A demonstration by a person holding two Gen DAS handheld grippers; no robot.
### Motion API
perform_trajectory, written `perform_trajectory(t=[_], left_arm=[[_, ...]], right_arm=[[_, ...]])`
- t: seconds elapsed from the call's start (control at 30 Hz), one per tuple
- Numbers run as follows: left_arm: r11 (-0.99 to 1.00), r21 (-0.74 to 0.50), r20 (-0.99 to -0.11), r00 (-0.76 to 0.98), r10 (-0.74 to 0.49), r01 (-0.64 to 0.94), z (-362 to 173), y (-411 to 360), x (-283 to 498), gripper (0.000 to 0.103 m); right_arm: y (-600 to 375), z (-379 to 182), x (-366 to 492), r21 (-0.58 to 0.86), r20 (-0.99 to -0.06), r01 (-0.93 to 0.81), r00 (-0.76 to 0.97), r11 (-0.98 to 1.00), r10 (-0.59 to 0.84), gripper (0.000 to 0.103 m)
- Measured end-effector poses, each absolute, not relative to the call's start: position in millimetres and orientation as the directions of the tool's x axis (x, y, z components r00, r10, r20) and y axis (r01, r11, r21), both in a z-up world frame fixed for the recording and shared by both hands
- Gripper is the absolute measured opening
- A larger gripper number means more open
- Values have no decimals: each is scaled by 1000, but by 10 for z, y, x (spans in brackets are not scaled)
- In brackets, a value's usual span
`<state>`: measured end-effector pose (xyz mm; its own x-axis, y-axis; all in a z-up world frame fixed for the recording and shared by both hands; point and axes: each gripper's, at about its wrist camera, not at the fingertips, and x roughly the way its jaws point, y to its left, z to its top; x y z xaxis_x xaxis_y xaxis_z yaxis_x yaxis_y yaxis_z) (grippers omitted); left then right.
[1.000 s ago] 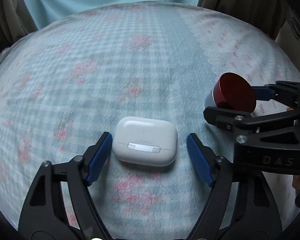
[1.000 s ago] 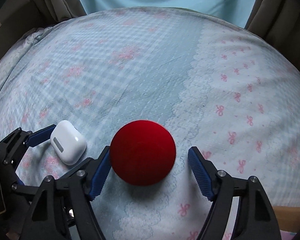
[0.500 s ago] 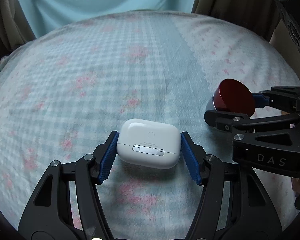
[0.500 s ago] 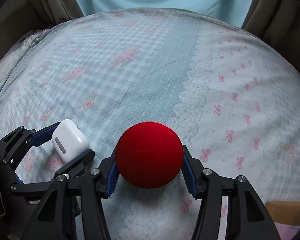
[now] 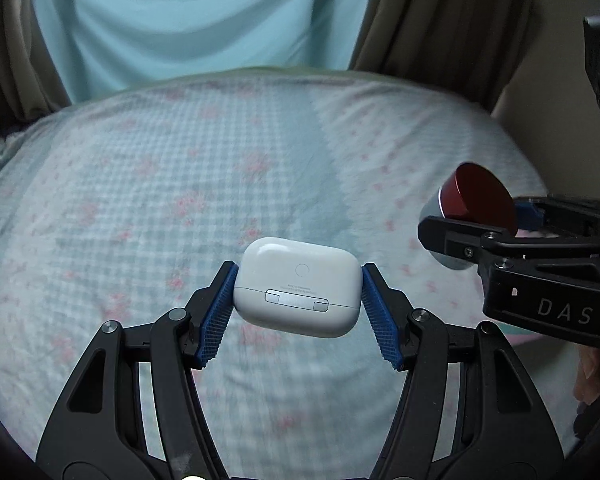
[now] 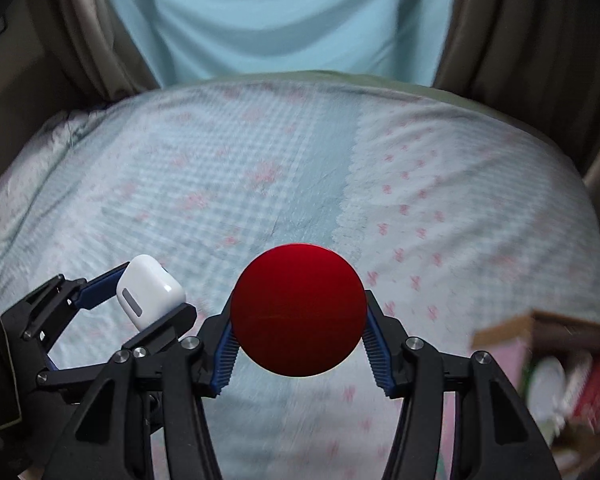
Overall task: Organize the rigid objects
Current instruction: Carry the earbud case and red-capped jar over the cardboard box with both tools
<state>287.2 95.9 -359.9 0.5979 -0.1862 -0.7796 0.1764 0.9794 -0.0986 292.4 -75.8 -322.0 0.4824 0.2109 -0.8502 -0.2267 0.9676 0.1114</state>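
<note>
My left gripper (image 5: 298, 294) is shut on a white earbud case (image 5: 298, 286), hinge side facing me, and holds it above the bed. My right gripper (image 6: 298, 326) is shut on a round red-lidded tin (image 6: 298, 310) and holds it above the bed too. In the left wrist view the right gripper (image 5: 496, 226) with the tin (image 5: 480, 198) sits to the right. In the right wrist view the left gripper (image 6: 140, 292) with the case (image 6: 150, 290) sits at lower left.
A bed with a blue checked floral cover (image 5: 180, 184) and a white bow-print strip (image 6: 440, 200) lies below. A cardboard box (image 6: 548, 364) with items in it stands at the lower right. Light blue and brown curtains (image 6: 284, 16) hang behind.
Both grippers closed on their objects, the left on the case and the right on the tin, and lifted them off the bed. The views tilted up toward the curtains.
</note>
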Motion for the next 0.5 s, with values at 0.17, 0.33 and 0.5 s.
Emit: perform_trajectory(t=[0.17,0.33,0.5], left_arm=[[966,-109,-764,602,-232,233,-3002,903,2562,59],[953,-114,-748,608,-267,280,-2547,756,2327,59],[943,-116,-736,610,-293,313,-2218,456,2152,59]], right_arm=[[-1037,-2811,2527,188,-870,-83,449,979,205,51],[-1404,-2506,2118,218,-874,29,450,975,182,51],[-1842,-2243,1764,189,-875,82,465,979,130,51]])
